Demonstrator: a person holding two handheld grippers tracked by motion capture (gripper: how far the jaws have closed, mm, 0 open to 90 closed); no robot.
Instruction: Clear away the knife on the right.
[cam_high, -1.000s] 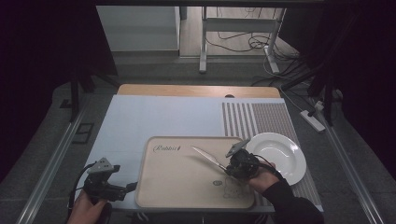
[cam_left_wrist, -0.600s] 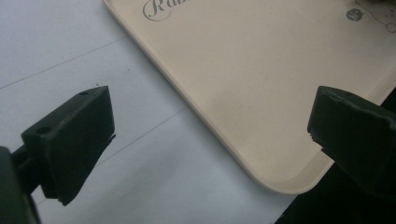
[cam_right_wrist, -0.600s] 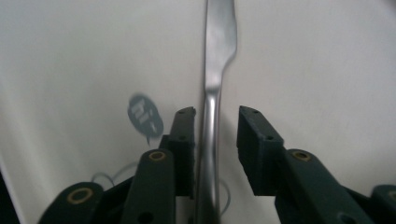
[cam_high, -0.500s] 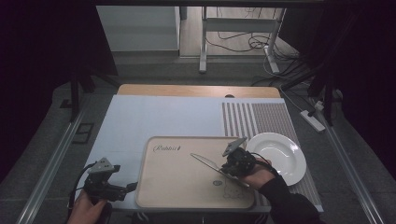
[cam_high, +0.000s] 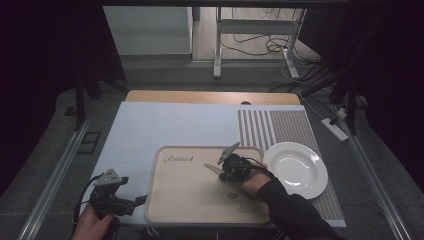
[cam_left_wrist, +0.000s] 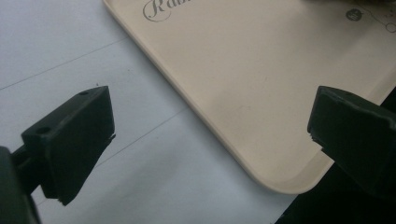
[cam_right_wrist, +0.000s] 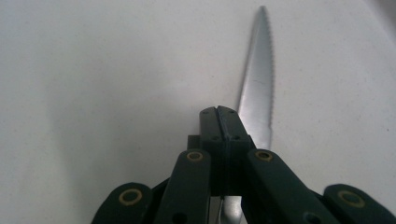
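Now your right gripper (cam_high: 226, 167) clamps a serrated table knife (cam_right_wrist: 256, 88) by its handle end, blade jutting past the shut jaws over the beige tray (cam_high: 190, 195). Carrying looks to be the step in hand; next you'd likely lower it flat and let go. Its steel blade is slim, bright and toothed along one edge. Your left gripper (cam_left_wrist: 205, 135) waits wide apart at the tray's corner, gripping nothing.

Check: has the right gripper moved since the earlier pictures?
Yes. The right gripper, shut on the knife, has shifted left over the tray, away from the white plate.
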